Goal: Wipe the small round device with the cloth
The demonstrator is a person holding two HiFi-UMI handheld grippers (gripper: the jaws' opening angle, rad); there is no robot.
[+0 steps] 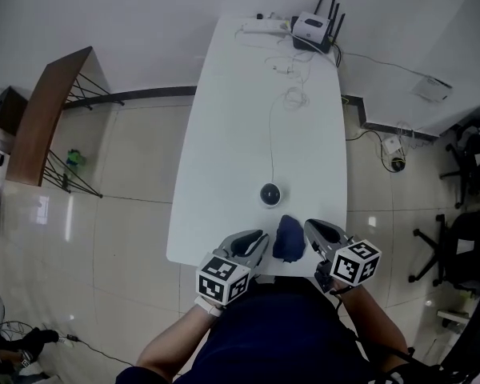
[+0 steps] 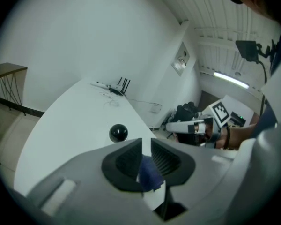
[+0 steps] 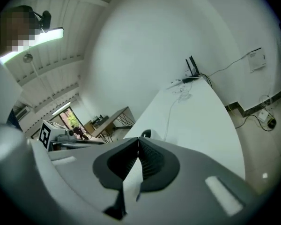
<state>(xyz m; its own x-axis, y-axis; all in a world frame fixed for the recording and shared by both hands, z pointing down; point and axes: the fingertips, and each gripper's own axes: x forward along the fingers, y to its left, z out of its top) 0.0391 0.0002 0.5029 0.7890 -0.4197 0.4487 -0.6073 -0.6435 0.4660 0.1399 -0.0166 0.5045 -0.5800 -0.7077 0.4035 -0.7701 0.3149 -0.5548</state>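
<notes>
One white table, round device, tiled floor

Person in a dark navy top; left gripper and right gripper grey, with black ribbed pads, each bearing a black-and-white marker cube.

one left gripper, one right gripper, one table, one round device, one blue cloth and one router are showing
</notes>
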